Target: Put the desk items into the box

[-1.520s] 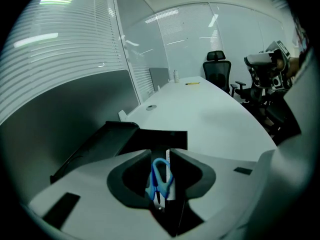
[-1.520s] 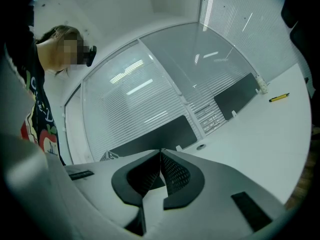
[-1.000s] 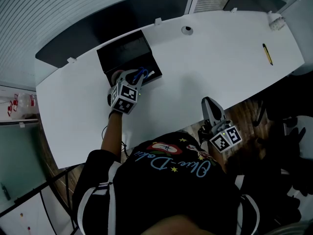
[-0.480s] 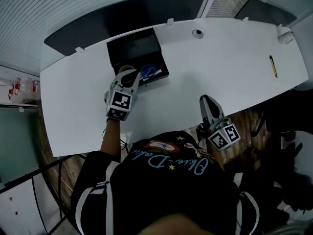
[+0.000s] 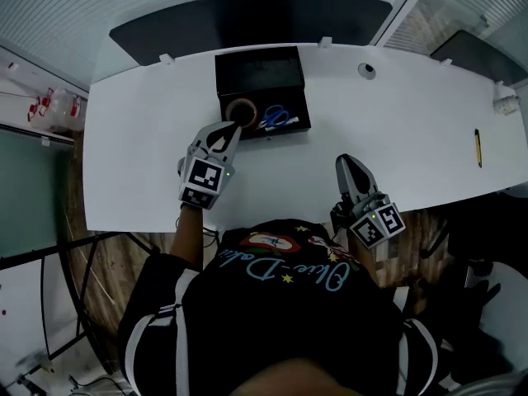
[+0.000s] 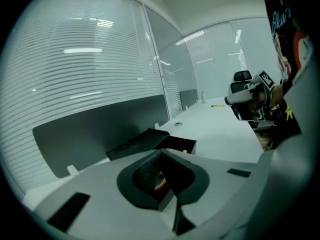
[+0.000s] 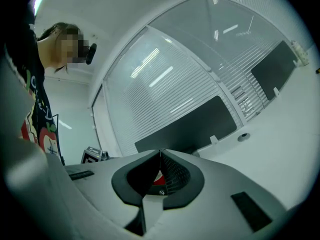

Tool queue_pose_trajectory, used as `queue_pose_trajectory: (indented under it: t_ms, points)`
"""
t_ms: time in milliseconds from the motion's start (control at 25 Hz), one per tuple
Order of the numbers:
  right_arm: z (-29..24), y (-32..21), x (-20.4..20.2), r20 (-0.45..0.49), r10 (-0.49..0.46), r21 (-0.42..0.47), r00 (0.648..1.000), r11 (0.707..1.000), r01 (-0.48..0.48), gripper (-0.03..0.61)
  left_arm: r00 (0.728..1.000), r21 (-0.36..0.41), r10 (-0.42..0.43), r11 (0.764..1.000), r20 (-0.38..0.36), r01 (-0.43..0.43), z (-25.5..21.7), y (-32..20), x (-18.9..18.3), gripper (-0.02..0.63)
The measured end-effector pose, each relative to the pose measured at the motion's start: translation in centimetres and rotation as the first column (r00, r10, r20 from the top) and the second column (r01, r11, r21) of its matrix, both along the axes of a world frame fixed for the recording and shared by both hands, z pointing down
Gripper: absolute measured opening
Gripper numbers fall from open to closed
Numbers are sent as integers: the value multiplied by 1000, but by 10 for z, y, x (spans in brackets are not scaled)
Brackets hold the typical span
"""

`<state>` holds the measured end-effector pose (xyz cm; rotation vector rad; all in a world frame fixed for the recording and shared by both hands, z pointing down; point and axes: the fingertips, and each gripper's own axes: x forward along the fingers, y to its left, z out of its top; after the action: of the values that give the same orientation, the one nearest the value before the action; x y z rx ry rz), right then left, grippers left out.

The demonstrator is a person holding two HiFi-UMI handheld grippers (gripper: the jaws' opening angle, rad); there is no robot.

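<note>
**Item outstanding:** yellow pen (image 5: 478,147), or possibly a pencil, as it is too small to tell. It lies alone on the white tabletop (image 5: 412,130), well out to the right of the right gripper (image 5: 348,165) and a little ahead of its fingers. Its long axis runs roughly along the line the right fingers point, not across it. The right hand is much the nearer.

**Left gripper** (image 5: 224,132): the fingers have just been closing and now meet tip to tip with nothing between them. They sit just short of the near wall of the black box (image 5: 261,53).

**Right gripper:** fingers together and empty, over the near edge of the tabletop.

**Already boxed, just ahead of the left fingers:**
- tape roll (image 5: 241,110)
- blue-handled scissors (image 5: 277,118), to the right of the roll
- a pale stick-shaped thing beside the scissors, not identifiable

**Unclear:**
- A small white object (image 5: 505,103) beyond the pen, at the tabletop's far right end, cannot be identified, so whether it counts as a desk item is uncertain.
- The box's back half is dark and its contents there cannot be read.
</note>
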<state>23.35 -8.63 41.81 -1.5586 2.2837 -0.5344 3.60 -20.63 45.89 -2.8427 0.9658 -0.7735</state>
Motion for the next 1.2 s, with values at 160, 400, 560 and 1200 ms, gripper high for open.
queue_pose_trajectory:
  t_ms: [160,400,560,1200]
  points:
    - [1,-11,-15,3,-60,-1,998,998,61,12,999,9,-52,999,7,52,-3,4,-20,23]
    - [1,-24,-31,-8,-119,2,993,993,119,12,994,31,-106,994,19,106,-11,12,-42,23]
    - [2,-29,-38,-13,-143,-2,990,990,143,12,991,44,-132,990,24,131,-15,14,-51,23]
    - [5,-34,-52,-7,-215,-7,977,977,215,12,979,60,-198,979,50,195,-16,26,-69,23]
